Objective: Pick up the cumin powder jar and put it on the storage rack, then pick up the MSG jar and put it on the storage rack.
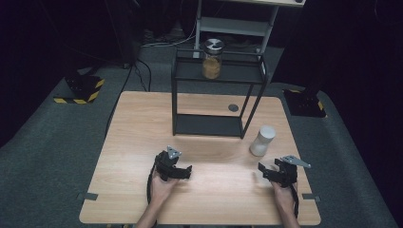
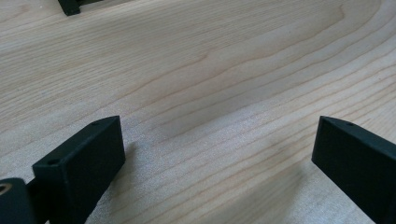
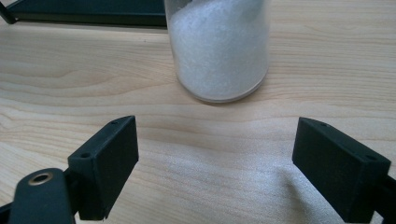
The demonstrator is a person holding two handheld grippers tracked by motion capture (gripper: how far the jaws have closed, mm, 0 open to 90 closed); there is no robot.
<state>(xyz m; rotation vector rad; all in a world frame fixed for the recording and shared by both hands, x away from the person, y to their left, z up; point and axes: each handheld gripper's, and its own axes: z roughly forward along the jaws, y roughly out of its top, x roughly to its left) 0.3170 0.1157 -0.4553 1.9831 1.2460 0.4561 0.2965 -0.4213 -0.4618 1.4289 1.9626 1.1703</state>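
Observation:
A clear jar of white grains (image 1: 262, 140) stands on the wooden table (image 1: 142, 123), right of centre. In the right gripper view this jar (image 3: 218, 46) is straight ahead of my right gripper (image 3: 217, 135), a short way beyond the tips. The right gripper (image 1: 265, 173) rests low over the table, open, with bare wood between its jaws. My left gripper (image 1: 183, 172) sits near the table's front middle. Its jaws stand wide apart over bare wood (image 2: 219, 135), so it is open and holds nothing. A second jar with brownish contents and a silver lid (image 1: 212, 59) stands on the shelf's top tier.
A black two-tier metal shelf (image 1: 216, 76) stands at the back middle of the table; its lower tier (image 3: 84, 14) lies left of the white jar. One shelf foot (image 2: 70, 5) is far ahead of the left gripper. A white rack (image 1: 235, 23) stands behind the table.

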